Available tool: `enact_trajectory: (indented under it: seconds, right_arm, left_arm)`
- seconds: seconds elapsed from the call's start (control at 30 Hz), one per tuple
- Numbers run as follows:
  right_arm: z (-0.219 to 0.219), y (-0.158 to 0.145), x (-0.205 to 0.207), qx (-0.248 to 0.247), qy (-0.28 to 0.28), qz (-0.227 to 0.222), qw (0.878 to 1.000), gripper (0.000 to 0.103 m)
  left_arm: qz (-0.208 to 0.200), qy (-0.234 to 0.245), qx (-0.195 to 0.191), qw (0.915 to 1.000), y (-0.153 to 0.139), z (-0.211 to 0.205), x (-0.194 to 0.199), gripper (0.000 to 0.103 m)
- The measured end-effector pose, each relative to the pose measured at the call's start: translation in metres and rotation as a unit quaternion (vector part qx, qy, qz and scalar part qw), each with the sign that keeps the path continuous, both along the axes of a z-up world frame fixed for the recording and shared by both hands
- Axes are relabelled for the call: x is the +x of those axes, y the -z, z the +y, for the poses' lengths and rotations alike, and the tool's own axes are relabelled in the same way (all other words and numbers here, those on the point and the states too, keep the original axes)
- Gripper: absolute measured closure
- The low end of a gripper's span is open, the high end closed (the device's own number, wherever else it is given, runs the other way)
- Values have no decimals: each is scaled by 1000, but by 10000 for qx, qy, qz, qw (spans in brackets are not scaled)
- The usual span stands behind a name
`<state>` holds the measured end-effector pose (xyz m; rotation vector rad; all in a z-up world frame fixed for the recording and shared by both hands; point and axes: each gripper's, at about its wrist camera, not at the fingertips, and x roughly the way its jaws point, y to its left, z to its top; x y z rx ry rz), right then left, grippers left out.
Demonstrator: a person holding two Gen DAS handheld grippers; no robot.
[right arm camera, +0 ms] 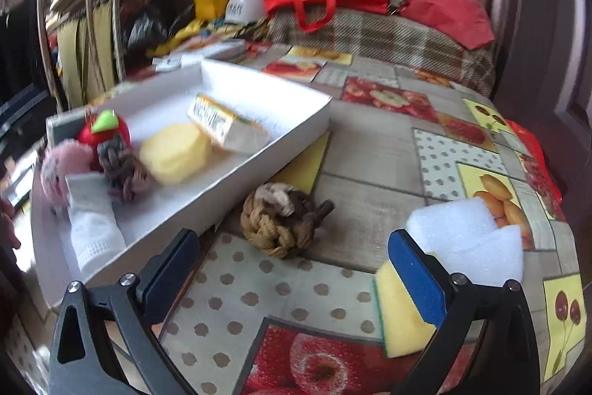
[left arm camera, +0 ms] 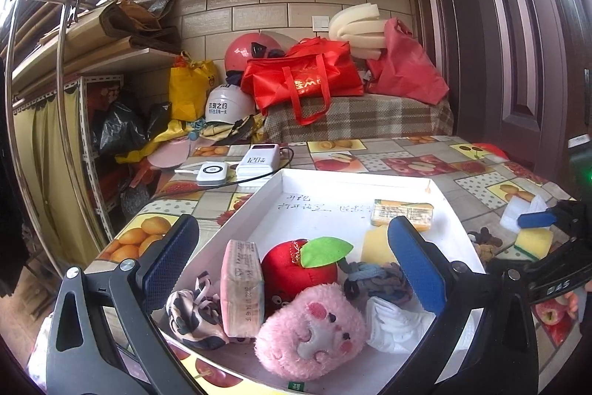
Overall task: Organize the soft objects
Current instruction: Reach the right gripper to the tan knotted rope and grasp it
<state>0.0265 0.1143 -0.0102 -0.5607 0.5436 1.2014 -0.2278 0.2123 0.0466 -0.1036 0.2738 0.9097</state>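
A white tray [left arm camera: 259, 206] on the fruit-print table holds a pink plush [left arm camera: 310, 332], a red apple plush [left arm camera: 296, 269], a tissue pack [left arm camera: 242, 287], a white sock [left arm camera: 392, 321] and a grey rope knot [left arm camera: 377, 278]. My left gripper [left arm camera: 292, 228] hovers open above the tray's near end, touching nothing. My right gripper [right arm camera: 292, 239] stands open over the table right of the tray. A tan braided rope ball [right arm camera: 281, 221] lies just beyond its fingertips. A yellow sponge [right arm camera: 399, 313] lies partly hidden under its right finger [right arm camera: 418, 276], with white foam [right arm camera: 466, 236] behind.
Another yellow sponge [right arm camera: 307, 165] pokes out from under the tray's right wall. A power bank [left arm camera: 259, 161] and a small white device [left arm camera: 211, 173] with cables sit behind the tray. Red bags [left arm camera: 303, 76] and helmets pile up on a plaid-covered surface beyond the table.
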Motion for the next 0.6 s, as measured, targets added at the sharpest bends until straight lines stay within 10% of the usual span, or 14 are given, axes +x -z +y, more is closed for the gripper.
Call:
enact_trajectory:
  seconds: [0.27, 0.33, 0.6]
  right_arm:
    - [45, 15, 13, -647, 15, -97, 9979, 34]
    - [45, 15, 11, -608, -165, 15, 9980, 58]
    - [-2, 15, -30, -605, -775, -471, 9940, 67]
  left_arm:
    - [-15, 28, 7, 10000, 0, 1, 0, 0]
    - [-37, 97, 3, 9999, 0, 0, 0, 0]
    - [-36, 531, 63, 9986, -2, -25, 11, 0]
